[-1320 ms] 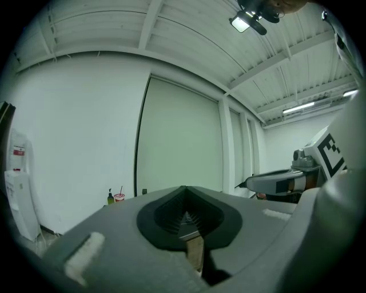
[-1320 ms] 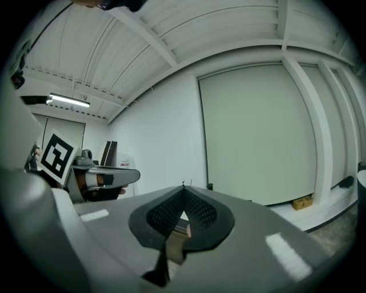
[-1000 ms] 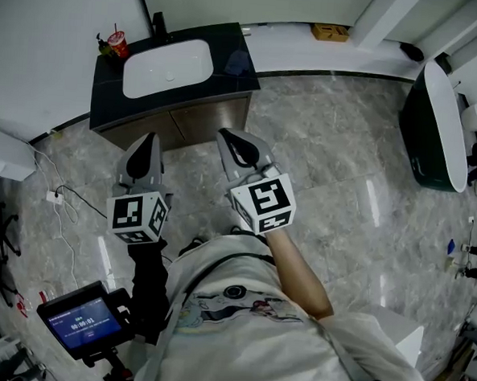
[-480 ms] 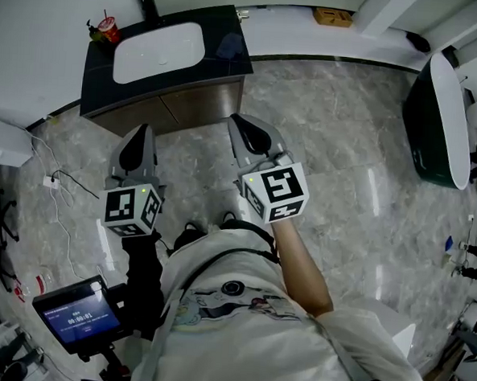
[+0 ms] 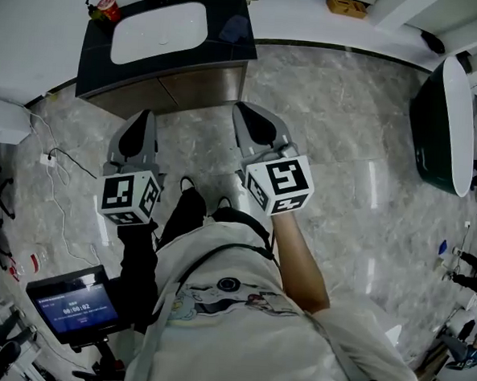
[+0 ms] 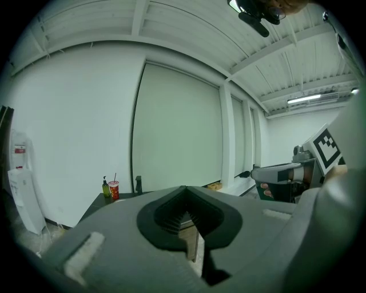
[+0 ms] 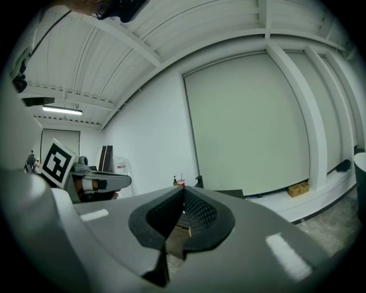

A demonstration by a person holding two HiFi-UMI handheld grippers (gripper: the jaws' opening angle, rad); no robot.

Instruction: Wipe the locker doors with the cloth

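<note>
- Well, the thing you want looks to be the small bluish cloth [image 5: 235, 28]. It lies flat on the dark vanity countertop [image 5: 222, 60], just right of the basin. It is small in the head view, so take that as a likely reading.
- Expect it to be light and limp. It should droop and fold in the grip, but it won't break or slide away the way a hard thing would.
- Take it by an edge or corner that stands a little proud of the counter, and gather a good bunch between the pads. That way a broad face is left free for wiping.
- The brown wood-faced locker doors [image 5: 180, 93] sit closed under that countertop, directly ahead of both grippers.
- Your left gripper [image 5: 143, 119] has its fingers pressed together with nothing between them. Your right gripper [image 5: 245, 114] is the same — closed on air.
- Both grippers are well apart from the cloth, so one pair of jaws must open before you can take hold.
- Containers:
  - The white oval basin [image 5: 155, 34] set in the countertop looks bare.
  - A red cup with a straw [image 5: 107, 8] stands just beside a green bottle [image 5: 92, 9] at the back left corner. What is in either, I cannot tell.
  - A cardboard box [image 5: 346, 5] sits by the far wall — too small to read its contents.
  - The dark freestanding tub [image 5: 424, 124] on the right shows a white inside, with nothing visible in it.
</note>
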